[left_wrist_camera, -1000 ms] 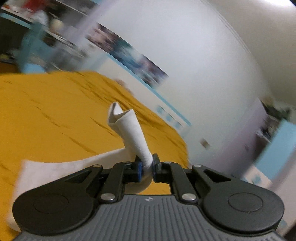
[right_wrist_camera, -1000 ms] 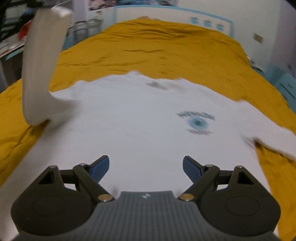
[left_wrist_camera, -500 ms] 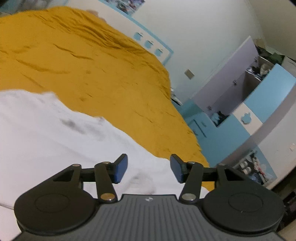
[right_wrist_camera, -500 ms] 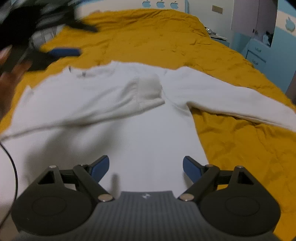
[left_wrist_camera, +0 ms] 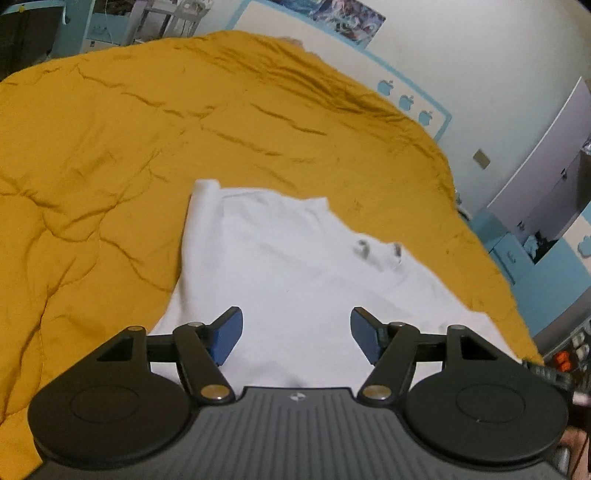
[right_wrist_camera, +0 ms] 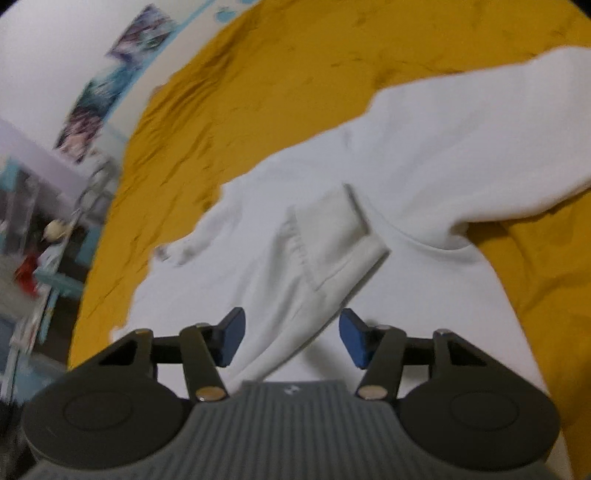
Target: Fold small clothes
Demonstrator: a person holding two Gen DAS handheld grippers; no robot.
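A small white long-sleeved top (left_wrist_camera: 295, 266) lies flat on the yellow bedspread (left_wrist_camera: 110, 147). In the right wrist view the top (right_wrist_camera: 424, 295) has one sleeve (right_wrist_camera: 332, 240) folded across its body, cuff toward the middle, and the other sleeve (right_wrist_camera: 480, 147) stretched out to the upper right. My left gripper (left_wrist_camera: 296, 336) is open and empty above the top's near part. My right gripper (right_wrist_camera: 291, 338) is open and empty just above the folded sleeve.
The yellow bedspread (right_wrist_camera: 295, 74) covers the whole bed around the top. A white wall with posters (left_wrist_camera: 332, 14) and blue apple stickers is behind the bed. Blue and grey cupboards (left_wrist_camera: 535, 221) stand to the right; shelves (right_wrist_camera: 44, 240) to the left.
My left gripper let go of the sleeve it held up, and the sleeve now lies folded across the top. Both grippers have swung to new viewpoints over the top.
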